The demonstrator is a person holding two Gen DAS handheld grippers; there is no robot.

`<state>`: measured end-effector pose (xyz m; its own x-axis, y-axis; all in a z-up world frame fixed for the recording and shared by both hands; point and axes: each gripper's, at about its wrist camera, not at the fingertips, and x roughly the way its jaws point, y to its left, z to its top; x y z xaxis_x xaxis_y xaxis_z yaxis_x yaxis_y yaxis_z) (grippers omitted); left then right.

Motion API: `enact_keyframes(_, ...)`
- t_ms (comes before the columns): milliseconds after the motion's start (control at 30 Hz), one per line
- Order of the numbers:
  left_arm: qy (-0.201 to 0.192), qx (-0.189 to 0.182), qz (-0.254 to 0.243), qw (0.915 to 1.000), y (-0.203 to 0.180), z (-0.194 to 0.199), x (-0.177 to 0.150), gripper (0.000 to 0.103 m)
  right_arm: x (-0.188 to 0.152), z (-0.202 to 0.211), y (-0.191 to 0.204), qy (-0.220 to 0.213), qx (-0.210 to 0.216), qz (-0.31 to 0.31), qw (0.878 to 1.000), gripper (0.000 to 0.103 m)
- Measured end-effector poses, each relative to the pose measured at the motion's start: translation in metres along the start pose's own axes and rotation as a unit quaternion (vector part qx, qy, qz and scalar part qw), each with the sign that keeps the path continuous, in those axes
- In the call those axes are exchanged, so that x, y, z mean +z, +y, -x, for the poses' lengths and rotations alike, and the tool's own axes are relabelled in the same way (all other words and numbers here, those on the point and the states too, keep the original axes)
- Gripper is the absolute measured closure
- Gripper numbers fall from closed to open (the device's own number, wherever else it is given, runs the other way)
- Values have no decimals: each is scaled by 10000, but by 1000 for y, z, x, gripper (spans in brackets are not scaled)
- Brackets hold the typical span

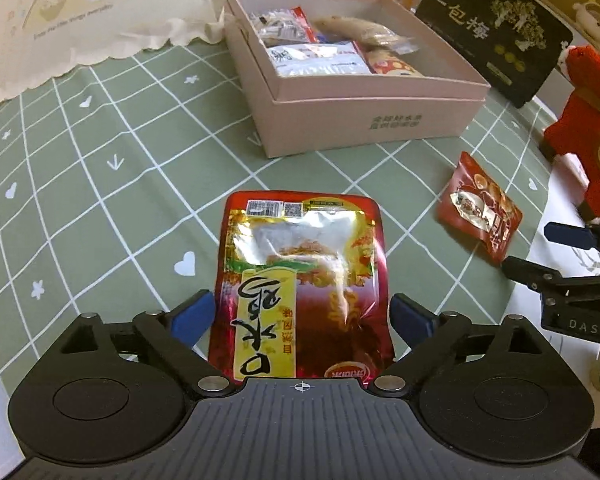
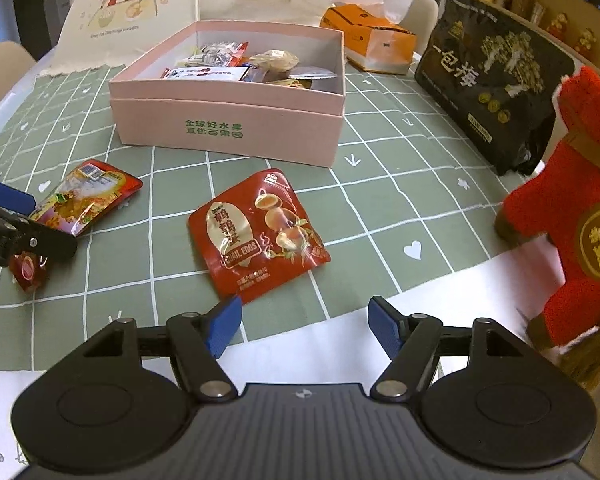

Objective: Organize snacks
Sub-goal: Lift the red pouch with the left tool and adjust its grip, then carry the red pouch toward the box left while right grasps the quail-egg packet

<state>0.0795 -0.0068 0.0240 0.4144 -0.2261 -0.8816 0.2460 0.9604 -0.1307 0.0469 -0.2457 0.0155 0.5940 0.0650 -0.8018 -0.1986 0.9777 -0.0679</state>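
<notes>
Your left gripper [image 1: 300, 316] straddles the red-and-gold pouch [image 1: 300, 284], fingers apart at its edges; contact can't be judged. Your right gripper [image 2: 304, 324] is spread wide, with the quail-egg pouch [image 2: 258, 232], printed "QUAIL EGGS", just ahead on the green cloth [image 2: 380, 200]. The pink box [image 2: 228, 120] behind holds snacks and carries green Chinese lettering.

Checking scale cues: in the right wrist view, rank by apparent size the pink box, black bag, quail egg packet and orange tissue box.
1. pink box
2. black bag
3. quail egg packet and orange tissue box look alike; the packet is nearer, so unranked.
</notes>
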Motion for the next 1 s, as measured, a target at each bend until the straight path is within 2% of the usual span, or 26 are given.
enact_keyframes(133,2,168,-229,9996,-8,-3,-3,5,-1,-3,-13,29,171,-360,9992,24)
enact_keyframes(233,-58,253,-317,9992,-11,-2,-7,6,0,-5,-18,91,258,-403,9988,23)
enact_keyframes(367,-160,106,-67,9998,-4,5,-9,12,3,-3,-17,95,259,-288,9992,23)
enact_keyframes(400,-200,16,42,9998,0,8,-10,14,4,-1,-17,22,291,-268,9992,23)
enact_keyframes(433,-265,-133,151,9994,3,13,-11,26,6,1,-18,-40,339,-263,9991,23)
enact_keyframes(467,-335,-260,244,9988,6,18,-12,29,9,3,-18,-94,403,-253,9988,23)
enact_keyframes(600,-546,-367,212,9976,2,34,-14,48,25,4,-16,-259,520,-112,9982,23)
enact_keyframes(800,-489,-319,68,9983,-4,36,-16,50,43,-13,-10,-94,523,-46,9986,24)
enact_keyframes(833,-479,-435,134,9978,-2,36,-17,56,44,-9,-7,-166,617,-26,9980,24)
enact_keyframes(900,-428,-1070,518,9920,10,36,-16,70,47,1,2,-355,735,118,9966,24)
enact_keyframes(967,-559,-1500,927,9827,24,41,-17,69,47,8,12,-463,754,279,9957,24)
enact_keyframes(1000,-662,-1520,1070,9803,31,45,-16,69,46,11,18,-495,796,345,9950,24)
